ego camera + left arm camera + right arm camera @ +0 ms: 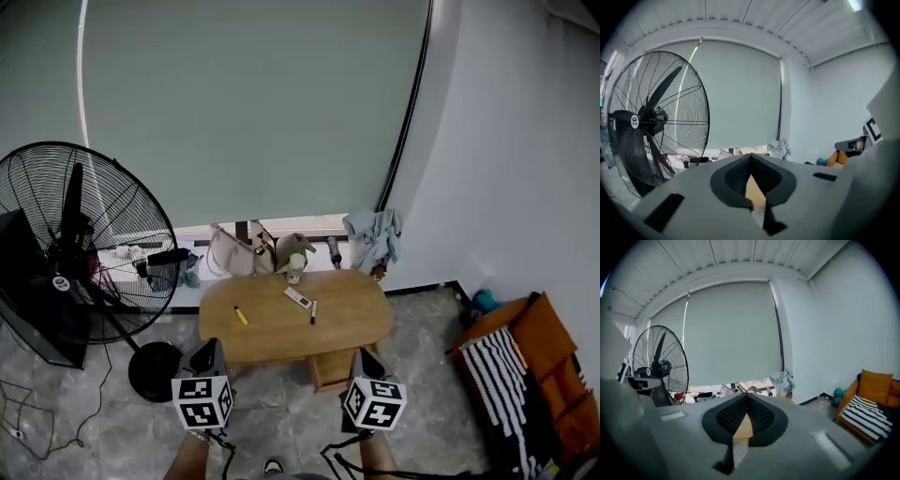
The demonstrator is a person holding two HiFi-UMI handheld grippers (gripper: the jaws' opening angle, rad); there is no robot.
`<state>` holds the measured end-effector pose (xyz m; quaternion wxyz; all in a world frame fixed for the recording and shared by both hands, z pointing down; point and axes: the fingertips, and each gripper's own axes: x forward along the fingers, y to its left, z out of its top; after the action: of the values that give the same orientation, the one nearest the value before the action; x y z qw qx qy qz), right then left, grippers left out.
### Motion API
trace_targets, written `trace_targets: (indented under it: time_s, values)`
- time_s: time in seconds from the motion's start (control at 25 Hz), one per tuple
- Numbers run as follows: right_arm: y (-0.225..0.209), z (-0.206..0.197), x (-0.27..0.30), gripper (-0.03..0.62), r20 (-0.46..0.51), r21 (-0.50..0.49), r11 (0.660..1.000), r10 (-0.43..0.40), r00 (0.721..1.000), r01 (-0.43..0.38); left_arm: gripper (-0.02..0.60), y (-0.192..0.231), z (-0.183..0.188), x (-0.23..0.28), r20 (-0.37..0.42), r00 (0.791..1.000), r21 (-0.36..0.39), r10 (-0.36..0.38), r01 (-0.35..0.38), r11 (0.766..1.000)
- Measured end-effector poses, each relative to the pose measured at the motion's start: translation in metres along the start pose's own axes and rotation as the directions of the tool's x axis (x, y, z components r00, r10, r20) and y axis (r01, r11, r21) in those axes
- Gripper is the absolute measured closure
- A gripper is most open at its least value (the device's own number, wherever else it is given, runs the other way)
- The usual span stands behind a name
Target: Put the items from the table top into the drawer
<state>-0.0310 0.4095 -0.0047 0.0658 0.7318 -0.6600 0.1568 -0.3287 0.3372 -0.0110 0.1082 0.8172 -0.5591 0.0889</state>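
- Wooden and oval, the tabletop (272,336) is standing before a wide grey window blind (253,103).
- A yellow pen (241,316) is lying on its left part. A white remote control (297,298) and a black pen (313,311) are lying just beside each other near the middle. A pale cup (296,267) is standing at the far edge.
- The drawer (330,368) is sitting under the near edge; whether it is open cannot be told.
- The left hand-held gripper (211,349) is hovering at the near edge, jaws pressed together, holding nothing.
- The right hand-held gripper (366,358) is doing likewise, jaws together and empty.
- A large black fan (66,244) is standing to the left, and an orange sofa (539,366) to the right.
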Motion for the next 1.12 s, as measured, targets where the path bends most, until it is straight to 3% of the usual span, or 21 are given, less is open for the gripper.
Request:
trace_targets:
  time_s: [0.4, 0.68, 1.12]
  values:
    - [-0.031, -0.015, 0.039, 0.589, -0.050, 0.041, 0.999, -0.001, 0.999, 0.003, 0.589, -0.009, -0.005, 0.047, -0.044, 0.999, 0.015, 0.027, -0.027, 1.000]
    - [-0.042, -0.024, 0.071, 0.589, -0.086, 0.069, 0.997, -0.019, 0.996, 0.025, 0.589, -0.010, -0.013, 0.088, -0.086, 0.996, 0.040, 0.007, -0.003, 0.999]
    - [-0.053, 0.020, 0.169, 0.589, -0.082, 0.097, 0.993, -0.061, 0.995, 0.069, 0.589, 0.007, 0.030, 0.205, -0.083, 0.996, 0.046, -0.041, 0.045, 0.998]
